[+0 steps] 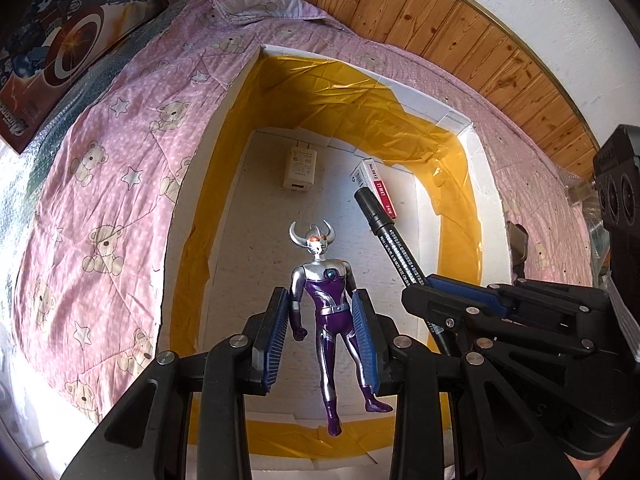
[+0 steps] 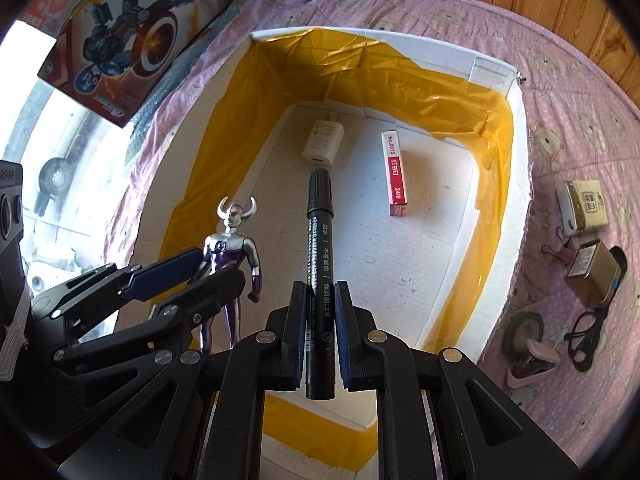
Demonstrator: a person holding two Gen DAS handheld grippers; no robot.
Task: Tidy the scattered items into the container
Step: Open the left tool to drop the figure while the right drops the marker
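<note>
right tool (image 2: 317, 312) gripping marker (image 2: 319, 248), cap forward

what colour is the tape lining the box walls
Yellow tape lines the white box; it shows best in the right wrist view.

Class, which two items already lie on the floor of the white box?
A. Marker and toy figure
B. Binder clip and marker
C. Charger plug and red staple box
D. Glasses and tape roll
C: the charger plug and red staple box lie on the white box floor; the grippers hold marker and toy figure.
</note>
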